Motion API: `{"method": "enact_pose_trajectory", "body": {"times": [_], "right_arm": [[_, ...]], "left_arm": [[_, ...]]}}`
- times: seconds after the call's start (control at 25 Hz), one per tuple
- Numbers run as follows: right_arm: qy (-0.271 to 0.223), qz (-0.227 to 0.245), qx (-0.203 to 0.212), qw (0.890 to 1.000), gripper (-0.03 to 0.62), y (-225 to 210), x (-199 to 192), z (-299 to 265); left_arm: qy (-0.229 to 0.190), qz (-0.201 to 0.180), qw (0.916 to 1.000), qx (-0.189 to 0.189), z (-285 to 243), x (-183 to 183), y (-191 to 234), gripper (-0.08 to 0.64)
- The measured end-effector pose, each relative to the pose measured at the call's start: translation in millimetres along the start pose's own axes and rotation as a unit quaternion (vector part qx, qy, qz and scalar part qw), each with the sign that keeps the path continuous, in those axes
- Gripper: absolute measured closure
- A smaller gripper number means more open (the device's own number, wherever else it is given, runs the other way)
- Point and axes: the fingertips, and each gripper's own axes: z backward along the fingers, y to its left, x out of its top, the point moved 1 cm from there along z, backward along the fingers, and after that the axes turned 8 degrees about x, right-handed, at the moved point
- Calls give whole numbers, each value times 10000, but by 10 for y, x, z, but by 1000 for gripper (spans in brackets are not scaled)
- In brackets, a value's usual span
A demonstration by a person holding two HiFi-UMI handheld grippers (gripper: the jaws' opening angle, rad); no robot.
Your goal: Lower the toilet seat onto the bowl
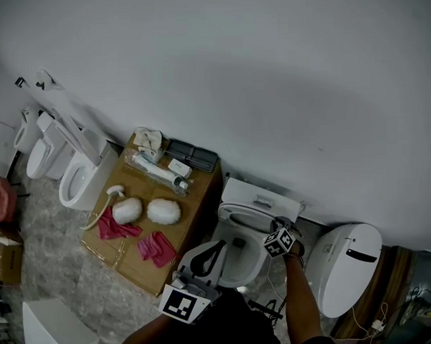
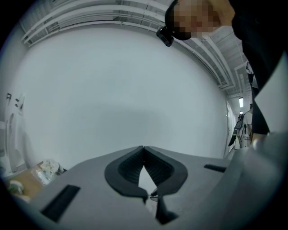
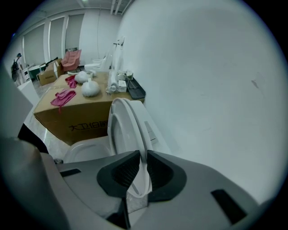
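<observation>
Both tools were held by one person. The right tool (image 3: 143, 155) was closed on the toilet seat (image 3: 123, 123), and its two dark pads (image 3: 120, 173) pinched the thin white edge of the seat from both sides. The seat stood up almost straight in the middle of the right gripper view. It was not down on the bowl (image 3: 85, 152), which sat open to the lower left of it. In the head view this tool was in the lower middle, a bit to the right, at the back of the toilet, with the person's arm (image 1: 303, 298) reaching up to it from the bottom edge.

The left tool (image 2: 143, 150) was shut tight and held nothing. It pointed at the plain white wall (image 2: 112, 90). In the head view it was at the bottom middle, in front of the bowl.

To the left of the toilet stood a big cardboard box (image 1: 138, 260). On top of it lay two pink cloths (image 1: 156, 247), two round white fluffy things (image 1: 163, 211) and a black tray (image 1: 193, 156) at the far edge by the wall. More white toilets (image 1: 81, 177) stood at the far left. Another white toilet (image 1: 346, 267) with its lid down stood at the right.
</observation>
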Motion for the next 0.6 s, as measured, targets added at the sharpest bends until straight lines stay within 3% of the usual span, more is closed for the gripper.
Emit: {"method": "enact_pose_trajectory", "body": {"times": [0.12, 0.24, 0.32, 0.44, 0.48, 0.52, 0.6], "right_arm": [[-9, 43, 38, 10000, 523, 26, -9, 22], [-33, 167, 78, 9998, 526, 55, 3, 44], [-56, 265, 100, 9996, 528, 92, 6, 44], [-66, 328, 138, 9993, 528, 202, -45, 73], [-63, 321, 154, 9993, 529, 236, -60, 82], [-59, 319, 167, 9993, 529, 264, -73, 91], [-75, 361, 168, 9992, 528, 304, -93, 103]], "left_arm": [[513, -17, 9984, -236, -90, -321, 27, 551], [710, -829, 9921, -620, -345, -759, 156, 549], [1004, -1443, 9807, -861, -519, -1096, 248, 548], [1589, -2179, 9536, -1336, -726, -1642, 288, 532], [1787, -2410, 9415, -1534, -799, -1813, 284, 466], [1972, -2683, 9270, -1727, -873, -1982, 276, 413], [2250, -3388, 8917, -1987, -1029, -2309, 294, 387]]}}
